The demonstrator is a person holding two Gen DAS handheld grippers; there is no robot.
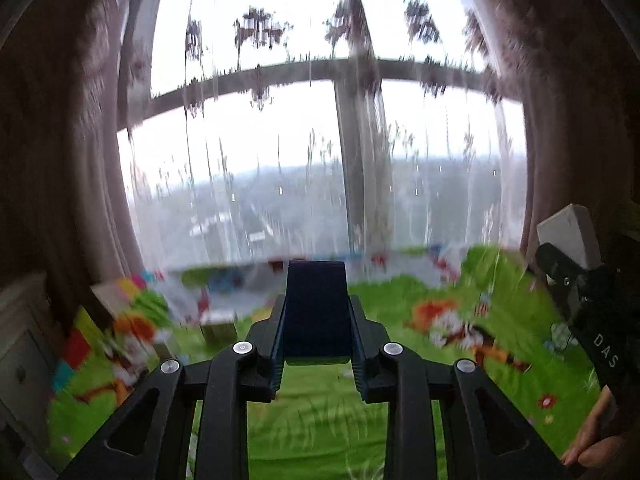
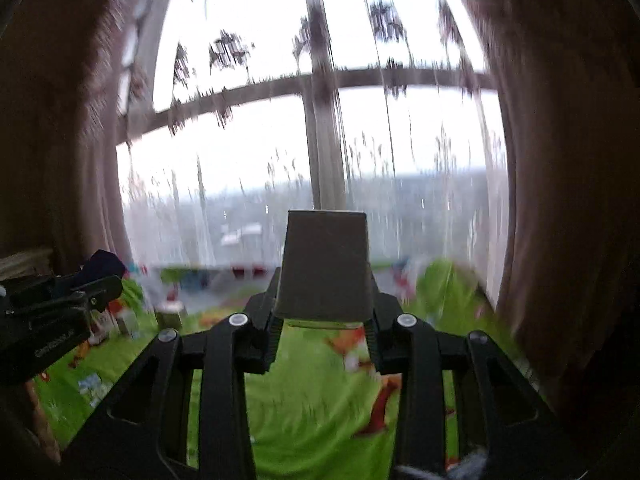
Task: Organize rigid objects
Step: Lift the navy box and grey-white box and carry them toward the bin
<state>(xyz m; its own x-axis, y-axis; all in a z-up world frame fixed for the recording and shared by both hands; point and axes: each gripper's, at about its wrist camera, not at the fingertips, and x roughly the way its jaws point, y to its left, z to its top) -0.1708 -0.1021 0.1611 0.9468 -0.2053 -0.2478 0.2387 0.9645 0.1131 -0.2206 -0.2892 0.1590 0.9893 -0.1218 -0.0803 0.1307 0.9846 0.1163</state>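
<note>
Between left fingers (image 1: 280, 344), blue block (image 1: 316, 312).

White capital letters "DAS" run along the black body of the right gripper (image 1: 568, 276), seen at the right edge of the left wrist view. In the right wrist view, pale lettering on the black body of the left gripper (image 2: 96, 280) is too blurred to read. No other text, number or sign is legible in either view.
</note>
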